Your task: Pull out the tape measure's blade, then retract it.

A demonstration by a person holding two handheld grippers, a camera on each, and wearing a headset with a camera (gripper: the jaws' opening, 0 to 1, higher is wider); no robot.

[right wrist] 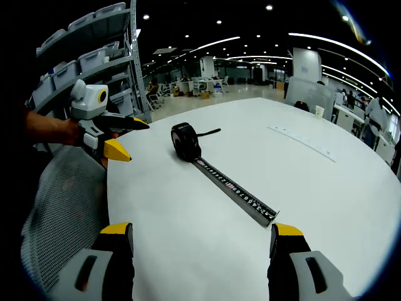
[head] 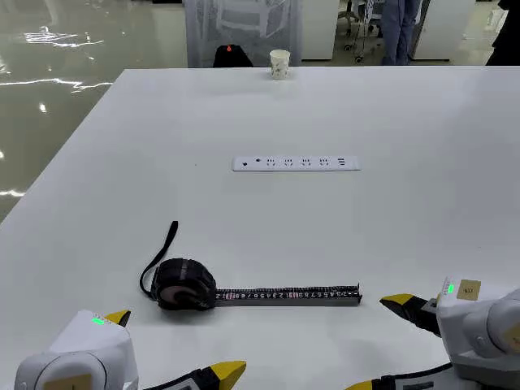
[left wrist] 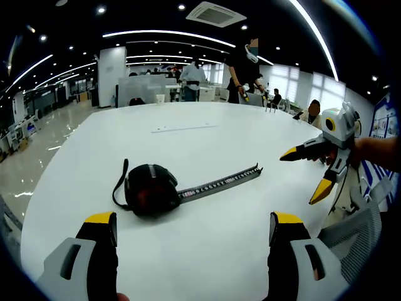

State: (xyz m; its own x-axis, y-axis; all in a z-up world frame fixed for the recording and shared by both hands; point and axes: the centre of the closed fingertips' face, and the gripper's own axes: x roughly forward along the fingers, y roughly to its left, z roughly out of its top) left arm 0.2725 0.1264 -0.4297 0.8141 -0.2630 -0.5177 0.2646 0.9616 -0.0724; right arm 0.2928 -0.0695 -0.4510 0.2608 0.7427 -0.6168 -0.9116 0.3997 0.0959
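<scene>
A: Left tongs (left wrist: 192,219), right tongs (right wrist: 202,229): how do they stand?
B: Both spread wide, with nothing between them.
A: And the tape measure (head: 185,284)?
B: Its black case lies on the white worktop (head: 390,227), toward 7 o'clock in the head view. The blade (head: 288,294) lies drawn out flat toward 3 o'clock. Its end is near one tip of the right tongs, not touching. A black strap (head: 158,252) loops off the case toward 11 o'clock.
A: What does the head view tell best?
B: The white power strip (head: 296,163), at 12 o'clock from the blade, has its sockets plain. In the gripper views it is a pale sliver. A paper cup (head: 279,63) stands at the far 12 o'clock edge.
A: And the gripper views?
B: Each catches the other tongs whole, held in a hand. The right gripper view adds a mesh chair back (right wrist: 56,207) at 8 o'clock and shelving (right wrist: 81,56) with bins at 10 o'clock.
A: Anything cut off?
B: The head view's bottom edge cuts both grippers' bodies. The blade's figures are too small to read.
</scene>
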